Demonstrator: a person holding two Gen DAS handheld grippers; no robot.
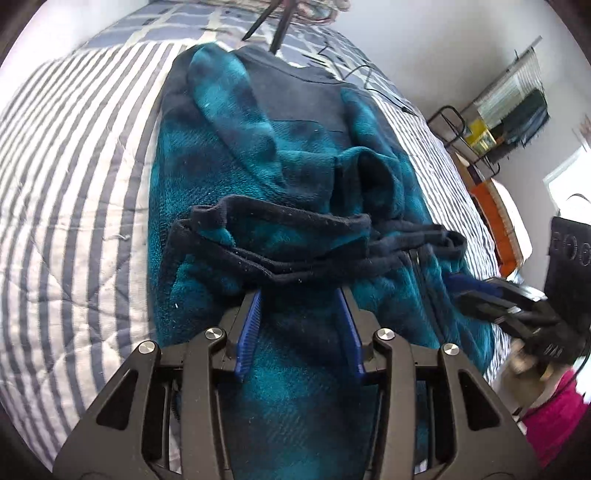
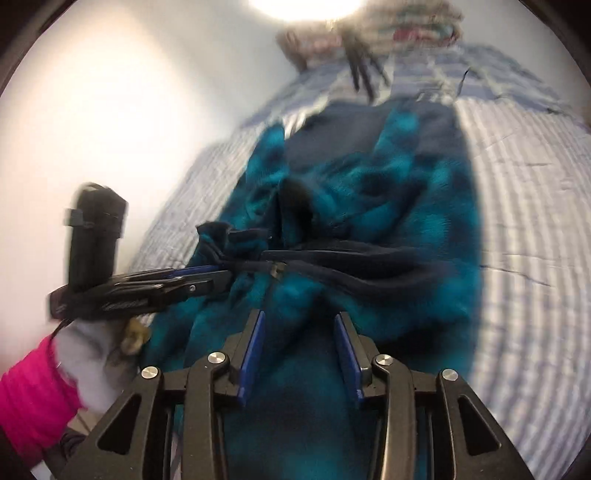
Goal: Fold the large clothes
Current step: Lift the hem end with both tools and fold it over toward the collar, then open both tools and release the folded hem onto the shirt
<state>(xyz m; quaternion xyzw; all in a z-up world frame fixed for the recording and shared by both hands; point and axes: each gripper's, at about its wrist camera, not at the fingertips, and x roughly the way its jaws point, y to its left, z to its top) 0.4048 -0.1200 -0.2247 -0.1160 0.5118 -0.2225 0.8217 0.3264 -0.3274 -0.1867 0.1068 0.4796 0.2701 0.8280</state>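
A teal and navy plaid fleece jacket (image 1: pixel 295 147) (image 2: pixel 388 192) lies lengthwise on the striped quilt. Its dark hem band (image 1: pixel 295 221) (image 2: pixel 369 258) is bunched across the middle, and the zipper (image 1: pixel 415 266) runs under it. My left gripper (image 1: pixel 299 295) (image 2: pixel 221 277) hovers at the band with its blue pads apart; the fleece beneath looks flat, not pinched. My right gripper (image 2: pixel 299 317) (image 1: pixel 458 291) sits near the jacket's other edge, jaws apart over the cloth, just short of the band. The right wrist view is blurred.
The striped quilt (image 1: pixel 74 184) (image 2: pixel 517 221) covers the bed on both sides of the jacket. Black tripod legs (image 1: pixel 273 29) and a thin cable (image 1: pixel 369 81) lie at the far end. A wire shelf (image 1: pixel 509 107) stands beside the bed. A gloved hand with a pink sleeve (image 2: pixel 88 362) holds the left gripper.
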